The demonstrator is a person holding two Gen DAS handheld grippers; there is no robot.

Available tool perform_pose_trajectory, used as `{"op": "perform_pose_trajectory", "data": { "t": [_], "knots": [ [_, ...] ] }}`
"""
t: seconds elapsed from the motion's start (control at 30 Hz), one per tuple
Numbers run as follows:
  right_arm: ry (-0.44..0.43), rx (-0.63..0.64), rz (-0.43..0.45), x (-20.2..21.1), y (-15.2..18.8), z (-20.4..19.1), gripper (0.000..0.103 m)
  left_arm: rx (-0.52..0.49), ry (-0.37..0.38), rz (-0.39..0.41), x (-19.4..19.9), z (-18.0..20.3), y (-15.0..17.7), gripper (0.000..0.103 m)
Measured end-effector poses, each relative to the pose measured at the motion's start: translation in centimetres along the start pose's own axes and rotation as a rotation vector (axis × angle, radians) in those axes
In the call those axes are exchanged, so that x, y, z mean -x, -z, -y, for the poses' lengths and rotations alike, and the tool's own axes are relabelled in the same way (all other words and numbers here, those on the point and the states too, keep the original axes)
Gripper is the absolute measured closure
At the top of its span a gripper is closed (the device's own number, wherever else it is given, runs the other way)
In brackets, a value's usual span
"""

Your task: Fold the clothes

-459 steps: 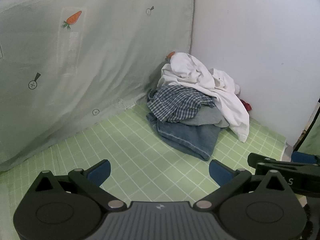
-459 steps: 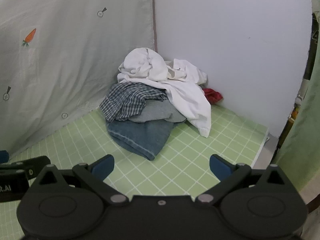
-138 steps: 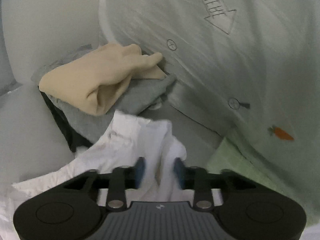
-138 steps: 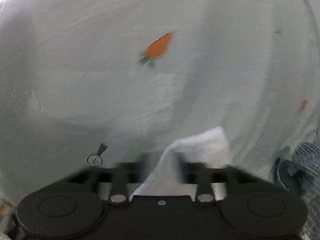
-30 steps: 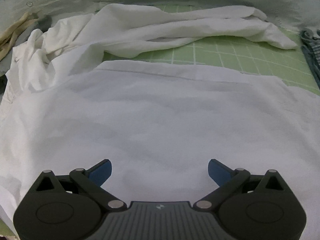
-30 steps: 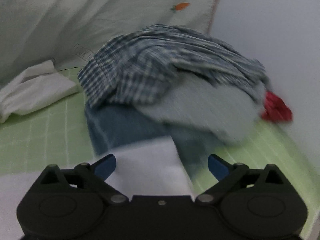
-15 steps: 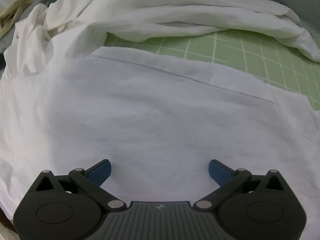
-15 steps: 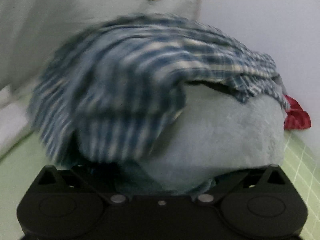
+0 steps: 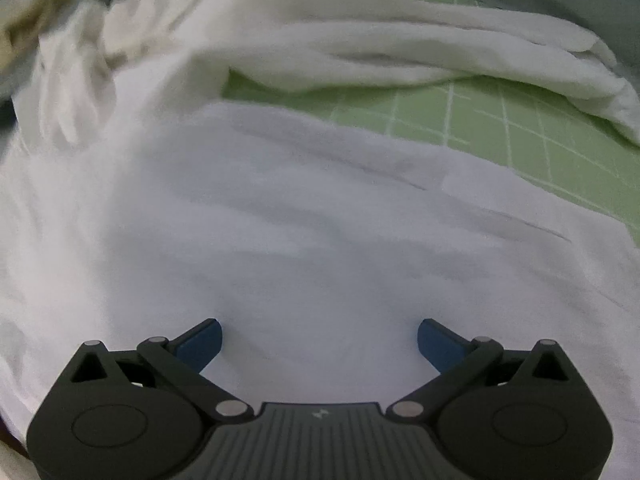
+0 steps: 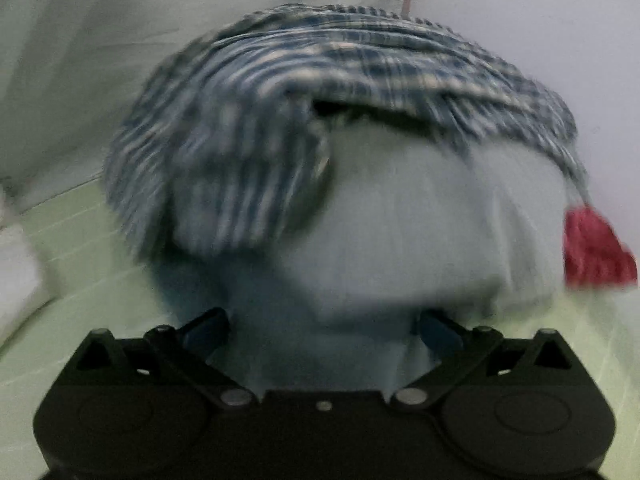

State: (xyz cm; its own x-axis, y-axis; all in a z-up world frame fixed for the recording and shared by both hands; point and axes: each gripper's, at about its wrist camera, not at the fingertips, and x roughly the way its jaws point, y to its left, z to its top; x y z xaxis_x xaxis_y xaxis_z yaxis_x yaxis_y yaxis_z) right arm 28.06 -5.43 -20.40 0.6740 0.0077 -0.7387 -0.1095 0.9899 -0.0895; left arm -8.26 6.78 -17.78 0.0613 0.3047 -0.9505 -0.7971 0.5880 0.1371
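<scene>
Blue pads of the left gripper (image 9: 319, 340) are spread wide apart, and nothing is held between them. Just past them, the white shirt (image 9: 304, 232) is laid out flat and fills the left wrist view from 6 o'clock up to the middle. One second ago both views showed both grippers open near this shirt, so it has been let go of and left spread out. At 2 o'clock a patch of the green checked mat (image 9: 472, 116) can be seen, and past it, at 12 o'clock, a long bunched sleeve (image 9: 400, 44) is draped across, not yet smoothed.

Much more has changed in the right wrist view. The right gripper (image 10: 322, 328) has been pushed right up to the clothes pile, which was farther off a second ago. Its pads are set wide, and the soft grey garment (image 10: 408, 248) is bulging into the gap between them, but it is not pinched. Above that, at 12 o'clock, the blue checked shirt (image 10: 320, 92) is heaped on top. A red cloth (image 10: 596, 248) is poking out at 3 o'clock. The picture is badly blurred, so finer things cannot be told.

It looks as if the pile is being nudged aside or a piece is being reached for. The white shirt has not been folded yet.
</scene>
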Motion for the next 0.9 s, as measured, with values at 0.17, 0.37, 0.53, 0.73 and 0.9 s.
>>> {"op": "perform_pose_trajectory", "data": {
  "t": [0.17,0.37,0.53,0.73,0.9],
  "knots": [
    [-0.132,-0.054,-0.006,4.1,3.1,-4.1,0.0,-0.006,-0.012,0.014,-1.0,-2.6,-1.4,0.0],
    [-0.215,-0.017,0.024,4.7,2.9,-8.6,0.0,0.126,0.094,-0.033,-2.8,-6.7,-2.1,0.0],
    [-0.124,-0.016,0.024,6.4,2.0,-9.3,0.0,0.129,0.103,-0.019,-3.5,-8.7,-2.4,0.0],
    [-0.282,0.08,0.1,9.8,3.1,-11.9,0.0,0.135,0.1,0.001,-4.3,-11.0,-2.8,0.0],
    [-0.366,0.025,0.023,6.0,2.4,-13.8,0.005,0.131,0.1,-0.004,-4.8,-12.8,-3.3,0.0]
  ]
}}
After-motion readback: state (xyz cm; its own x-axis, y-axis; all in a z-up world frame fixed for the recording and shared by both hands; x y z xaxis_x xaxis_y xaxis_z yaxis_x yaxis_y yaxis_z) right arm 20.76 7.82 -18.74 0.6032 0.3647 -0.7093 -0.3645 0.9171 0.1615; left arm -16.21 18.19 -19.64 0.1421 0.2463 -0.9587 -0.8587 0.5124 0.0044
